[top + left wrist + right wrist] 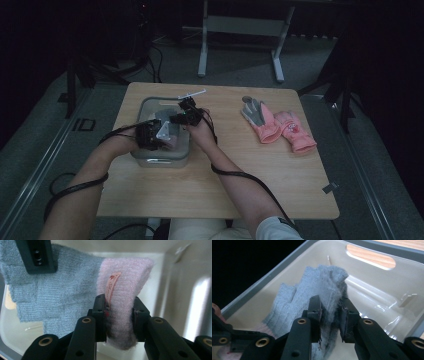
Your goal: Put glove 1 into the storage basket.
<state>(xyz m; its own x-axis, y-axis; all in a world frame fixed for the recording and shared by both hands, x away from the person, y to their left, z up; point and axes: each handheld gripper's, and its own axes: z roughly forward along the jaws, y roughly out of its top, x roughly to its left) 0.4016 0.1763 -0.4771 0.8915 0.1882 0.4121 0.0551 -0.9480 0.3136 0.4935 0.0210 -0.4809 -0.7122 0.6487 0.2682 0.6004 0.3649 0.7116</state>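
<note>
Inside the bin (150,161), the left gripper (117,312) is clamping the knit glove's (62,297) pink cuff (125,290), the right gripper (331,312) is pinching its grey fingers (322,282); hands are hiding it from above.

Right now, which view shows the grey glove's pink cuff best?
The left gripper view: the pink cuff sits close up, pinched between that gripper's jaws, label visible. The right gripper view catches a pink sliver at bottom left. In the high view the hands hide it inside the bin.
</note>
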